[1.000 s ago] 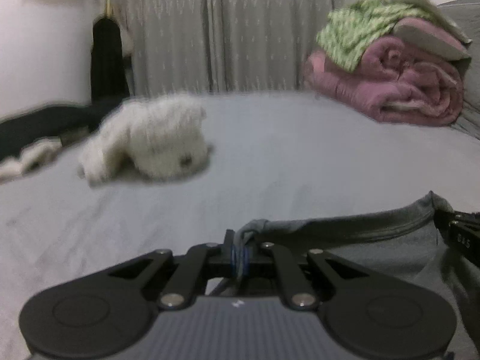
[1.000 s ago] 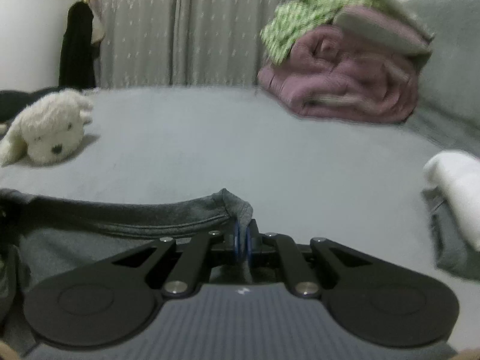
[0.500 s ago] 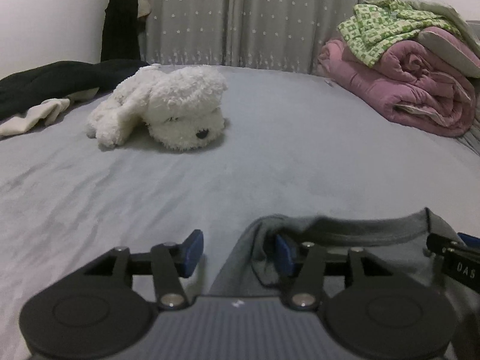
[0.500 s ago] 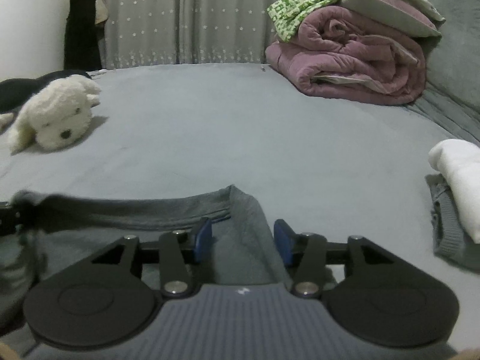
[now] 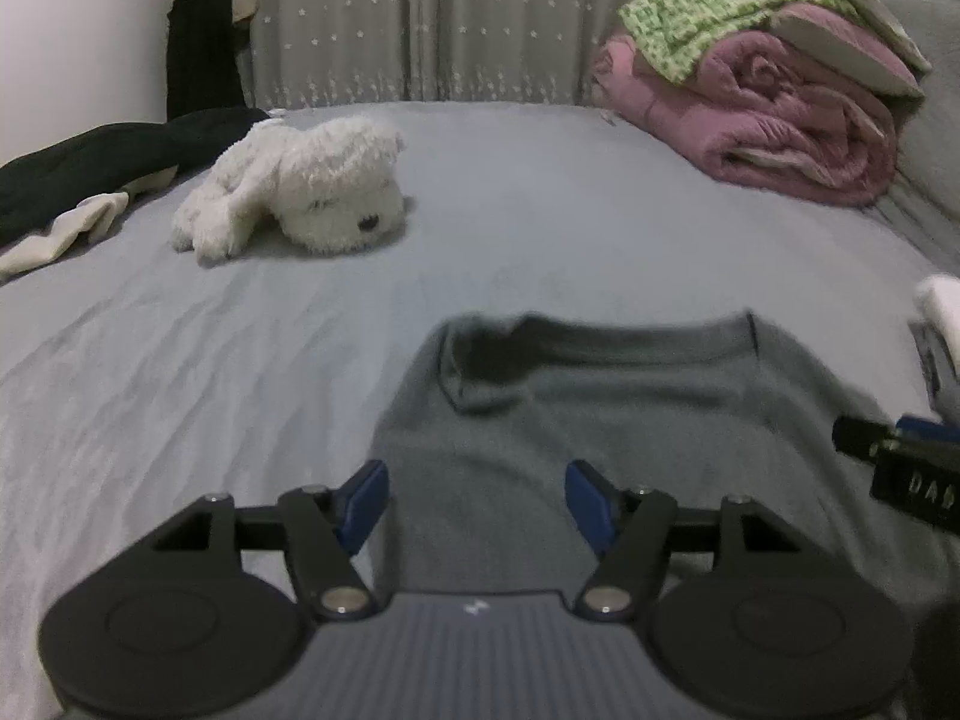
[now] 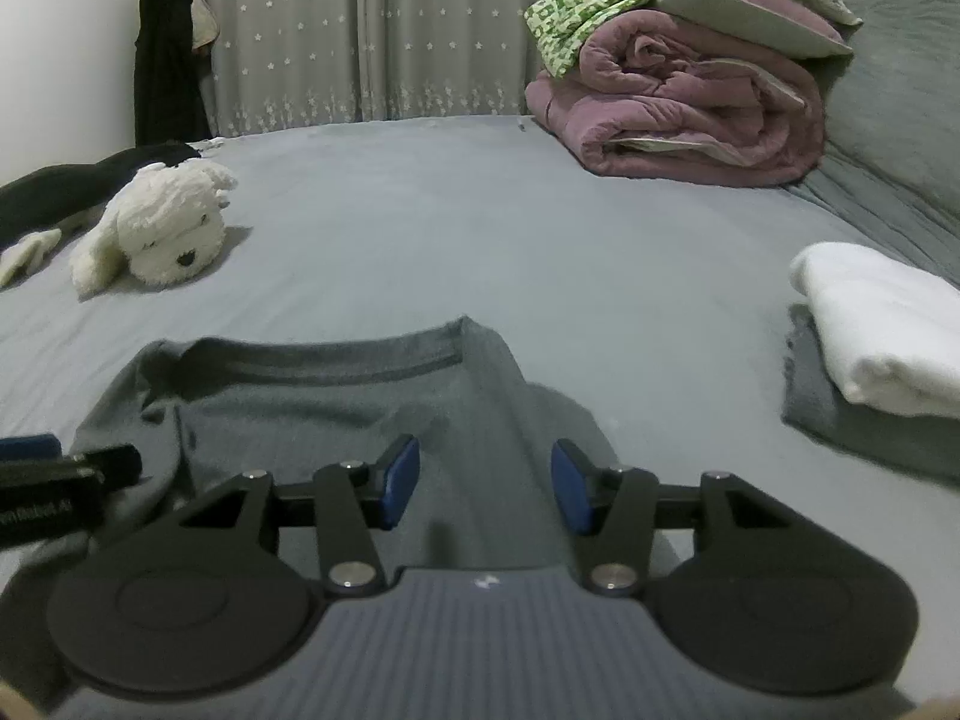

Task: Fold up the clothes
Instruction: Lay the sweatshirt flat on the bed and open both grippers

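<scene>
Both in low and level over the bed (image 5: 600, 228). The left hand-held gripper (image 5: 477, 495) is released, blue pads spread wide, nothing between them, hovering over the grey shirt (image 5: 630, 396). The right hand-held gripper (image 6: 483, 483) is just the same: spread, empty, above the shirt (image 6: 336, 402), which lies on the bed with its collar toward the far side. The shirt's near part is hidden behind both grippers' bodies. A folded stack (image 6: 882, 348) sits cut off at the right edge.

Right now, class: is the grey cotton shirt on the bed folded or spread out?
Folded, at least partly: the grey cotton shirt lies narrowed with its sides turned in under the collar. Its lower part is hidden.
</scene>
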The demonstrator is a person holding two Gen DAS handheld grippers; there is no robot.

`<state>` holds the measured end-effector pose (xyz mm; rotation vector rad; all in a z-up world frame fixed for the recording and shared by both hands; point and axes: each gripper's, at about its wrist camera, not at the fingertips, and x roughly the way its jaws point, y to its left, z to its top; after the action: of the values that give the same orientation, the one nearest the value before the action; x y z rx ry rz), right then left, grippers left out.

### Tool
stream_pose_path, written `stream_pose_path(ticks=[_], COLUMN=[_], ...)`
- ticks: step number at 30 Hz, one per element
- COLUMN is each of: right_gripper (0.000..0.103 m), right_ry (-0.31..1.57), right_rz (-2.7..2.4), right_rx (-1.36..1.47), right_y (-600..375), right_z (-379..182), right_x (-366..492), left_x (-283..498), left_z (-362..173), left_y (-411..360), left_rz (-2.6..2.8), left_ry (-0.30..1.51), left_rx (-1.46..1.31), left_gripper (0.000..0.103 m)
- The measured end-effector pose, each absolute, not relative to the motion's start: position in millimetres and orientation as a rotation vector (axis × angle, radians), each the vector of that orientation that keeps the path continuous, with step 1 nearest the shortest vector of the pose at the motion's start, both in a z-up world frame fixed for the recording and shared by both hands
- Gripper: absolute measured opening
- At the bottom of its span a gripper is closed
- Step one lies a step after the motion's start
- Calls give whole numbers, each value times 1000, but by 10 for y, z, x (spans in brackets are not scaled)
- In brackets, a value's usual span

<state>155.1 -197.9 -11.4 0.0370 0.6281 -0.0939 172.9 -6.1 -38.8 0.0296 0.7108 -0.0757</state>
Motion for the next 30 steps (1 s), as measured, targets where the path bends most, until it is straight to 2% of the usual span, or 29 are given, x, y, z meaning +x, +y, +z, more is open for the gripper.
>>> stream_pose_path(ticks=[19, 30], right_gripper=[55, 56], right_ry=[696, 749], right_rz=[-95, -91], right_rx=[176, 431], right_y=[-2088, -2329], right_z=[-149, -99], right_x=[702, 317], left_x=[888, 547], left_z=[-236, -243], left_y=[195, 602], left_rz=[-125, -147], left_ry=[760, 879], left_rx=[-80, -374], left_gripper=[67, 67])
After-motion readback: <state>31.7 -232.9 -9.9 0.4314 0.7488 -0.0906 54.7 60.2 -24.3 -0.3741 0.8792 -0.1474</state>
